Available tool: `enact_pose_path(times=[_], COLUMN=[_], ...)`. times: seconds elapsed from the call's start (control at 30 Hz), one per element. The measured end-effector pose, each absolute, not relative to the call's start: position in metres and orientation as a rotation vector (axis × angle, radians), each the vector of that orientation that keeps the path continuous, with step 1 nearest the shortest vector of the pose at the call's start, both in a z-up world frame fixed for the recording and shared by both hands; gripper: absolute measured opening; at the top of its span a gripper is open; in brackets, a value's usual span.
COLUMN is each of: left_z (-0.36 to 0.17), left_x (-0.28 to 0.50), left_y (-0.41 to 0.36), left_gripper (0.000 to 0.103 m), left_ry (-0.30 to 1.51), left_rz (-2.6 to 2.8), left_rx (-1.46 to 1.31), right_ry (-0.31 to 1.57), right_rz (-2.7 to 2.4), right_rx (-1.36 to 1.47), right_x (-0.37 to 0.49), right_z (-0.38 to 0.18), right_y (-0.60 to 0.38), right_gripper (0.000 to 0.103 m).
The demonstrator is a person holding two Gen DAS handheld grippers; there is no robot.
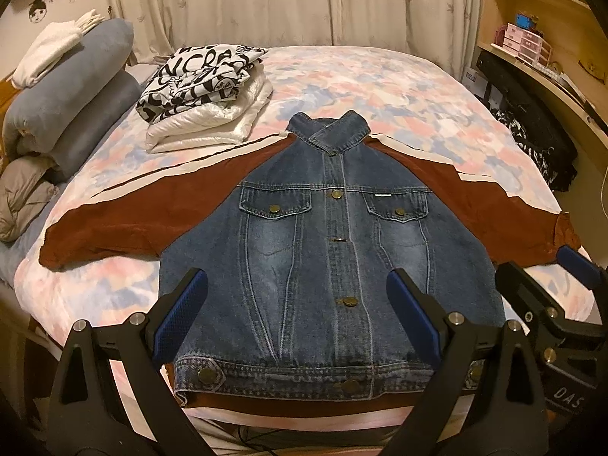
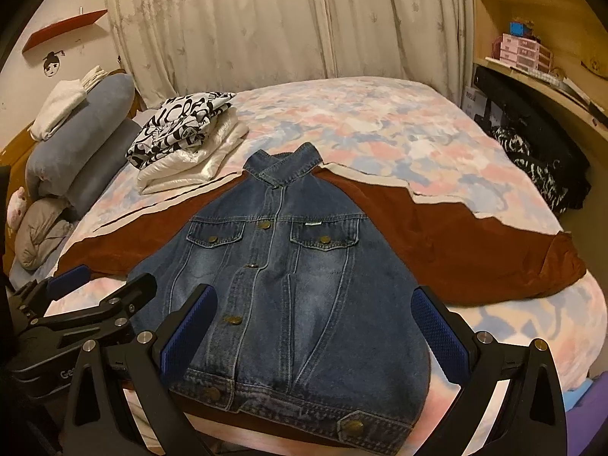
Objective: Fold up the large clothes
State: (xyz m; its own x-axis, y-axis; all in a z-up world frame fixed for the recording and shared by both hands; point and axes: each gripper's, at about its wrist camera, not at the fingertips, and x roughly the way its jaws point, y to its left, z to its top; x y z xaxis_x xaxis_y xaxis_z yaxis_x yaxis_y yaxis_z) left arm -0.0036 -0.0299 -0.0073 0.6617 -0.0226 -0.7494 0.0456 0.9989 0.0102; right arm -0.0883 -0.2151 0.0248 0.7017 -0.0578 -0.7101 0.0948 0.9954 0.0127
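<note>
1. I am holding my left gripper (image 1: pixel 296 315) over the hem end of the denim jacket (image 1: pixel 334 250), its jaws spread wide and grasping nothing; the blue pads (image 1: pixel 182 315) are framing the lower front panel.
2. I am holding my right gripper (image 2: pixel 315 336) just beside the left one, jaws likewise spread wide and empty, above the same hem.
3. The jacket is lying face up and buttoned on the bed (image 1: pixel 380 87), collar pointing toward the curtains (image 1: pixel 296 0) and hem at the near edge of the mattress.
4. Its rust-red sleeves (image 1: pixel 125 220) are stretching out to both sides, each with a white stripe along the upper edge.
5. The right-hand sleeve (image 2: pixel 475 250) is reaching the bed's edge, its cuff bunching there.
6. A folded pile (image 1: pixel 205 95) is sitting at the far left of the bed: a black-and-white printed garment on top of a shiny white one, well apart from the jacket's body but near the left sleeve.
7. Grey-blue rolled bedding (image 1: pixel 76 87) is stacking at the left, a white cloth resting on top.
8. Wooden shelves (image 1: pixel 539 26) are standing at the right.
</note>
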Motion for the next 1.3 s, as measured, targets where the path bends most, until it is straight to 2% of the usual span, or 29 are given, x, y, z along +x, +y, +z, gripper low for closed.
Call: enact_pose_path(times=[0.43,0.7,0.93,1.03,1.17,1.3], left_z=[0.026,0.068,0.094,0.095,0.079,0.046], left_x=[0.004,0.015,0.038,0.053,0.082,0.106], left_y=[-0.084,-0.14,-0.195,-0.221,-0.254,-0.288], left_gripper=[0.095,0.094,0.094,0.094,0.094,0.094], left_ry=[0.783,0.668,0.566,0.602,0.685,0.699], left_rz=[-0.171,-0.215,-0.258,-0.363,-0.408,-0.409], left_rx=[0.054,0.107,0.107,0.088,0.049,0.041], right_ry=[0.612,0.459,0.385,0.388,0.409,0.492], right_rz=[-0.153,-0.317,-0.358,-0.382,-0.41,-0.474], right_rx=[-0.034,-0.071,-0.021,0.021,0.127,0.218], right_x=[-0.11,-0.13,-0.145,-0.154,-0.16,-0.147], right_z=[0.077,0.126,0.164,0.166,0.159,0.127], right_y=[-0.255,-0.318,-0.413,-0.464,-0.55,-0.625], right_gripper=[0.103,0.103,0.103,0.103,0.103,0.103])
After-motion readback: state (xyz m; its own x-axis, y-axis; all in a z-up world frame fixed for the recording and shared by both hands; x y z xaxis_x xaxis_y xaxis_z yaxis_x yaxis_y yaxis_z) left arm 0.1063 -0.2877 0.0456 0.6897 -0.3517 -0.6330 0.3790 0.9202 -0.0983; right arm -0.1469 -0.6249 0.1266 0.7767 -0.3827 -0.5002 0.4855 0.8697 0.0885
